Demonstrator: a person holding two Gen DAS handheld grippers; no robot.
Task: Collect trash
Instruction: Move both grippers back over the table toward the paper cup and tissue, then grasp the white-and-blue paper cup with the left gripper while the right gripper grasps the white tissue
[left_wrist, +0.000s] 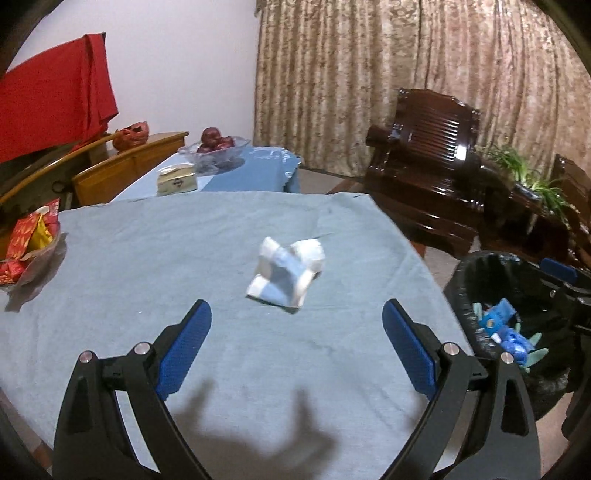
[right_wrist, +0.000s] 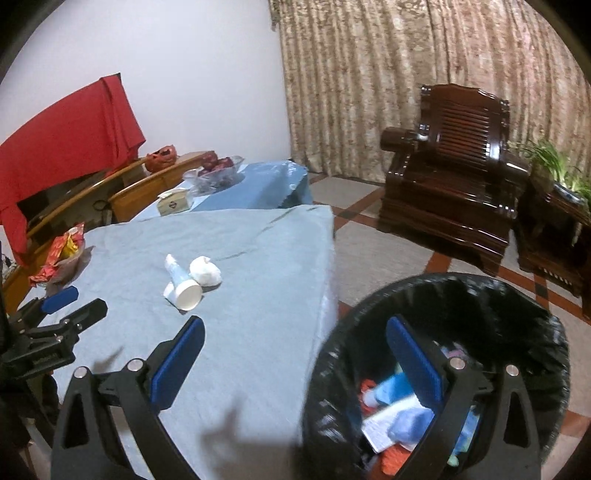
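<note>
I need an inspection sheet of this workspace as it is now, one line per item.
Surface: table under a wrinkled blue cloth.
Job's things: tube and paper wad on the cloth, touching; lined bin beside the table, part filled.
Clutter: red snack packets, tissue box, fruit bowl.
Grippers: left gripper open over the cloth; right gripper open by the bin, both empty.
Cables: nothing seen.
Surroundings: curtain, wooden armchair, plant.

tube (right_wrist: 180, 279) on table (right_wrist: 258, 332), bin (right_wrist: 436, 373) right
</note>
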